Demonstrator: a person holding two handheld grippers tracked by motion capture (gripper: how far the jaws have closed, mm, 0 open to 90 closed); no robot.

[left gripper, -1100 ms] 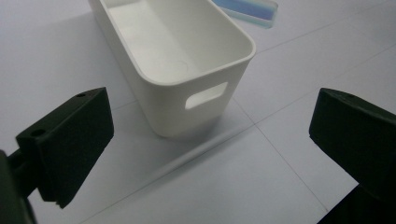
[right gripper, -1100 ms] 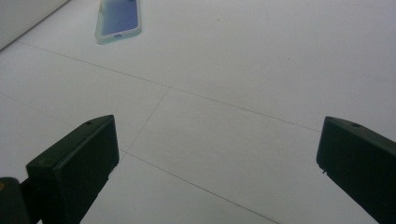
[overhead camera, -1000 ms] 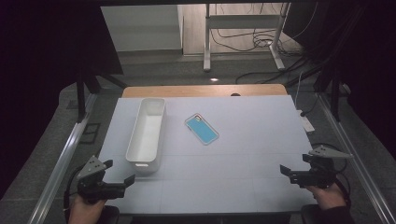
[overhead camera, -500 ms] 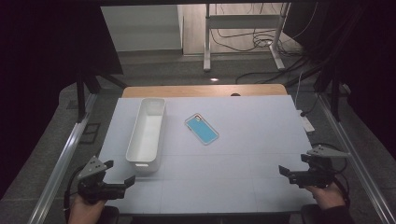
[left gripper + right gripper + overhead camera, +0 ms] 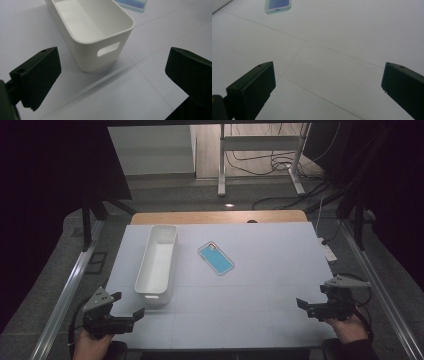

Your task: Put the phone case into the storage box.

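A pale grey gridded desk [image 5: 260, 285] fills mid-frame, with dark floor and cables beyond. Left claw [image 5: 129, 307] and right claw [image 5: 305, 305], both spread and holding nothing, hover at the lower corners. A long white plastic bin [image 5: 157, 262] and a blue phone [image 5: 216, 258] lie centre-left.

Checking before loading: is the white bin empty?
Empty. The bin shows a bare white floor in the high view and the left gripper view; the phone lies beside it.

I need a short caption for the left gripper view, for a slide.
Open left tongs face the handle end of an empty white bin on the white table.
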